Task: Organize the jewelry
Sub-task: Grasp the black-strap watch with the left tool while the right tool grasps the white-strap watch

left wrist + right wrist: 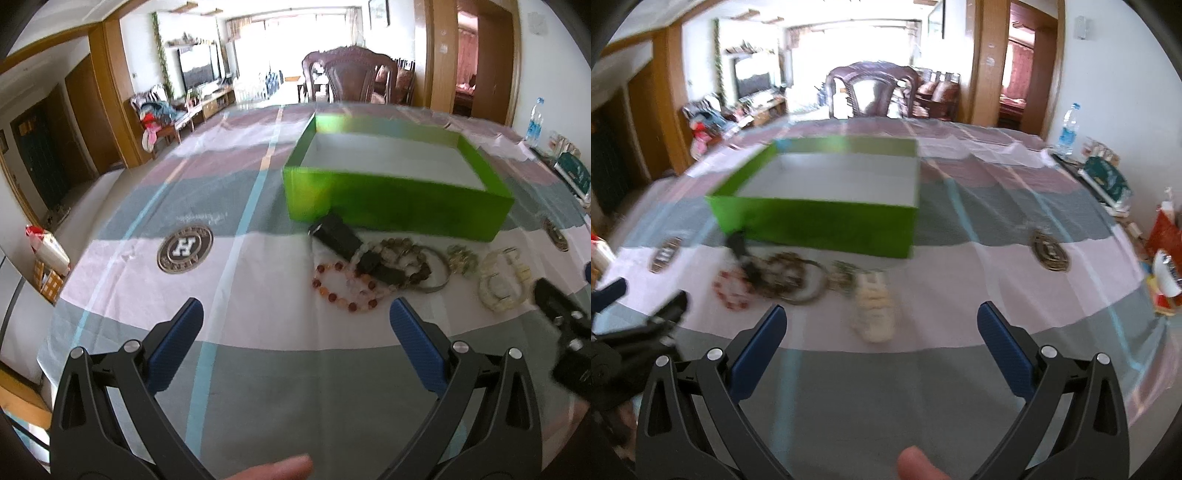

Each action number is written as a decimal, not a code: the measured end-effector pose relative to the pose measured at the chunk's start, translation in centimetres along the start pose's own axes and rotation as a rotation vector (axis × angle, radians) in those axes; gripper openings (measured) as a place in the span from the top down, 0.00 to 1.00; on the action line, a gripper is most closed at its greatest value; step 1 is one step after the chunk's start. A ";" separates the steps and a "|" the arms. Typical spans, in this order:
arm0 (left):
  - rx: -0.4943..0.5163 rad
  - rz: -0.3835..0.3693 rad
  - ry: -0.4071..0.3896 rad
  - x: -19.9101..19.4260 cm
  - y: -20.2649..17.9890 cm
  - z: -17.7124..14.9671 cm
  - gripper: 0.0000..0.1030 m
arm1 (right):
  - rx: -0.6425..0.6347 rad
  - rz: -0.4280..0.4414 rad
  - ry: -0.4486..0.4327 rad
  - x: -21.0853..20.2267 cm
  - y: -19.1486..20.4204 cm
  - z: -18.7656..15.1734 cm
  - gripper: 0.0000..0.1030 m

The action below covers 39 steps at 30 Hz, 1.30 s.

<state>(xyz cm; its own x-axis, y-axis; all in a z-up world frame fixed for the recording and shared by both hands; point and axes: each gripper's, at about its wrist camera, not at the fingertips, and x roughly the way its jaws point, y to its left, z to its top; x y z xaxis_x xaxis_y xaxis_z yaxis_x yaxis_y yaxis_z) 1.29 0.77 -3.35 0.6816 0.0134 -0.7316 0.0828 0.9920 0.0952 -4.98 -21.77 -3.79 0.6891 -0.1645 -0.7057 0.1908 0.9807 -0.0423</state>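
Evidently everything sits on a wide table under a checked cloth of pink, grey and pale blue bands, which gives a flat, soft bed so that small pieces cannot roll off. Next in size, an open green cardboard box with a pale inside stands toward twelve o'clock of the left gripper's view, its mouth upward and nothing visible in it, presumably set there to take the jewelry. Just beside its near wall, around one o'clock, the jewelry lies in a loose heap: a black strap-like piece reaching up to the wall, a string of red and clear beads, a brownish bead bracelet and a thin metal bangle overlapping, and a cream-white chunky bracelet apart at two o'clock. None is yet in the box, so sorting looks barely begun. Smallest, the left gripper hovers low over bare cloth, blue pads spread wide and holding nothing; the right gripper is likewise spread and empty, facing the cream bracelet, probably its first pick.
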 end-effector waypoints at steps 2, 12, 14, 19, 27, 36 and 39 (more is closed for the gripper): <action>-0.003 -0.018 0.042 1.5 0.2 0.0 0.03 | 0.005 -0.013 0.044 1.1 -1.2 -0.5 0.02; -0.079 -0.047 0.086 6.2 0.7 4.4 0.07 | 0.021 0.126 0.113 3.1 -2.2 0.5 0.07; -0.113 -0.027 0.089 7.6 0.6 5.4 0.07 | 0.008 0.161 0.102 3.1 -1.3 1.0 0.07; -0.188 -0.022 0.178 10.8 0.2 6.0 0.07 | -0.047 0.182 0.145 4.6 0.9 1.6 0.07; -0.147 -0.071 0.123 9.8 -0.3 5.8 0.65 | -0.077 0.152 0.189 6.2 2.2 1.6 0.58; -0.139 -0.068 0.127 9.2 0.6 4.9 0.84 | -0.078 0.153 0.186 5.6 2.5 0.8 0.78; -0.173 -0.016 0.156 9.6 2.0 4.3 0.84 | -0.076 0.151 0.185 5.5 2.5 0.7 0.78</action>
<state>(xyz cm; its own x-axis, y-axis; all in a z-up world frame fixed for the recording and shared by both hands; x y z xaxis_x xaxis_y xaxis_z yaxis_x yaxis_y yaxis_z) 11.18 2.32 -7.27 0.5594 0.0032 -0.8289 -0.0419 0.9988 -0.0244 -0.20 -20.28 -7.33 0.5651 0.0001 -0.8250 0.0372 0.9990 0.0256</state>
